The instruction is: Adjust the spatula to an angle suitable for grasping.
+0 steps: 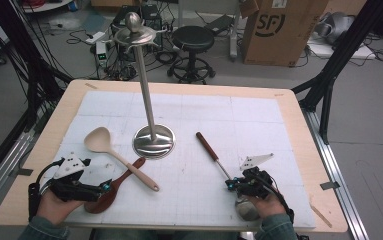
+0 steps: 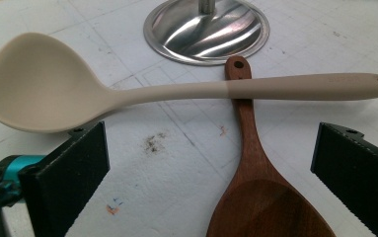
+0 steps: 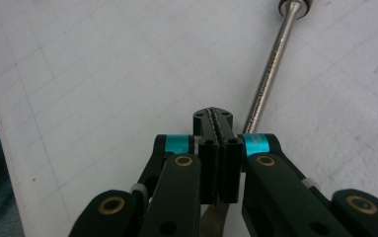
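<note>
Behind the tabletop (image 1: 289,107), on the floor, stands a brown cardboard box (image 1: 279,30) with the big letters "SF" printed on its side. The top of that box is cut off by the picture's edge.

On the white gridded mat lie three kitchen tools. A cream rubber ladle with a long handle (image 1: 114,150) lies slanted, and its handle crosses over the neck of a dark brown wooden spoon (image 1: 114,187). Just behind them stands a tall shiny metal rack with a round base (image 1: 153,141).

The left claw (image 1: 106,187) is at the near left, held by the person's left hand (image 1: 54,205). Its two black jaws are wide apart and hold nothing. In the left gripper view the wooden spoon (image 2: 255,187) lies between the jaws, with its bowl cut off at the bottom edge, and the ladle (image 2: 127,94) lies across just past them. The jaws touch neither tool.

The right claw (image 1: 230,184) is at the near right, and its jaws are pressed together with nothing between them. A metal tool with a thin steel rod and dark red-brown handle (image 1: 211,152) lies just beside it, with the rod (image 3: 270,74) running past the claw's tip. The tool's round end sits under the right hand (image 1: 264,202) and is hard to make out.
</note>
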`<action>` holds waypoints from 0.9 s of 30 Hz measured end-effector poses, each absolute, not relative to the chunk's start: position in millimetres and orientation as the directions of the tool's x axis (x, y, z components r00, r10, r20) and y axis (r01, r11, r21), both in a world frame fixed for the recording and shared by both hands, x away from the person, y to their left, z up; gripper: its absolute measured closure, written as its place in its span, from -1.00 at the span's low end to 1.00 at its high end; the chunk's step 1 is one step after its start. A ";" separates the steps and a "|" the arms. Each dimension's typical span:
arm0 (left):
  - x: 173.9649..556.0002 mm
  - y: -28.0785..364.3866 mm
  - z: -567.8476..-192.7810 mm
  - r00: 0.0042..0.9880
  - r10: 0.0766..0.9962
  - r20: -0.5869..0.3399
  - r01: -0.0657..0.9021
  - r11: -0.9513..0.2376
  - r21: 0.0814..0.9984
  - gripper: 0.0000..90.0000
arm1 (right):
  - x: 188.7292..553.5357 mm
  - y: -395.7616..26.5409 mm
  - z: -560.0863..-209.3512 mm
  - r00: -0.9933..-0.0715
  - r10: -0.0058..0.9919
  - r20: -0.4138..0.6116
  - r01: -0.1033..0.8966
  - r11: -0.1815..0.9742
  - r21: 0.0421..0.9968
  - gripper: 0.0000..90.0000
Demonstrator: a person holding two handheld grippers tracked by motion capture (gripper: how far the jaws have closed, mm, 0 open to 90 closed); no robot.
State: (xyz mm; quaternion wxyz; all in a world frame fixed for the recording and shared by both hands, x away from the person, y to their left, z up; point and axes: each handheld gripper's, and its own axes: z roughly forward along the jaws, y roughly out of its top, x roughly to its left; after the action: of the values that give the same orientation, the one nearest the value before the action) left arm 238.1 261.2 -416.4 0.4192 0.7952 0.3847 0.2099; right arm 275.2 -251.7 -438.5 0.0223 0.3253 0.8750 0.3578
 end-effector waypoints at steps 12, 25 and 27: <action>238.1 260.8 -416.6 0.615 0.789 0.010 0.437 -0.352 0.828 -0.96 | 278.9 -263.7 -437.8 -0.762 0.618 0.191 0.572 0.505 0.646 0.99; 238.7 260.1 -417.0 0.618 0.786 0.010 0.436 -0.354 0.827 -0.96 | 280.4 -263.3 -435.4 -0.764 0.621 0.176 0.563 0.508 0.652 0.98; 239.0 259.7 -417.2 0.618 0.786 0.012 0.435 -0.355 0.827 -0.96 | 281.2 -263.8 -429.8 -0.759 0.627 0.176 0.555 0.482 0.678 0.99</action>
State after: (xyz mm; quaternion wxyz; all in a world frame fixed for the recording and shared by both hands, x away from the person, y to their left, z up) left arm 239.0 259.7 -417.2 0.4188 0.7959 0.3838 0.2095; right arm 281.2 -263.8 -429.8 0.0481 0.3441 0.8593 0.3753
